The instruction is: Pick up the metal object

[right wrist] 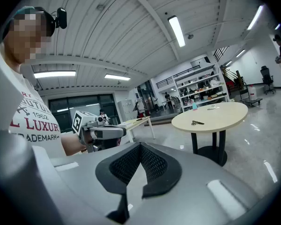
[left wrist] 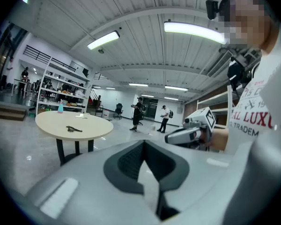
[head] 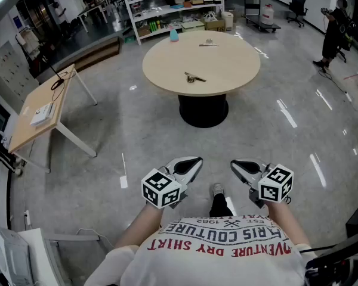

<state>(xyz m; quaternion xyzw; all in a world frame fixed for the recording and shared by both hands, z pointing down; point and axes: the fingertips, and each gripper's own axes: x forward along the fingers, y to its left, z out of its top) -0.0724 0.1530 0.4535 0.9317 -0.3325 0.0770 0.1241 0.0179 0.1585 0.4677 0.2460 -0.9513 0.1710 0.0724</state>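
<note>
Left hand-held gripper [head: 197, 161], right hand-held gripper [head: 234, 164] — both closed.

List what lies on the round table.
On the round table: a metal object near the middle, a pale item and a blue bottle at the far edge. Nothing hides the top; the pale item is too small to identify.

Person in a white short-sleeved T-shirt [head: 227, 252] with red and black lettering, black trousers [head: 221, 208], grey shoe [head: 218, 189]. Silver-grey left gripper [head: 195, 160] and right gripper [head: 234, 164], dark ridged pads [left wrist: 129, 161], white cubes [head: 161, 188] with black square markers.
</note>
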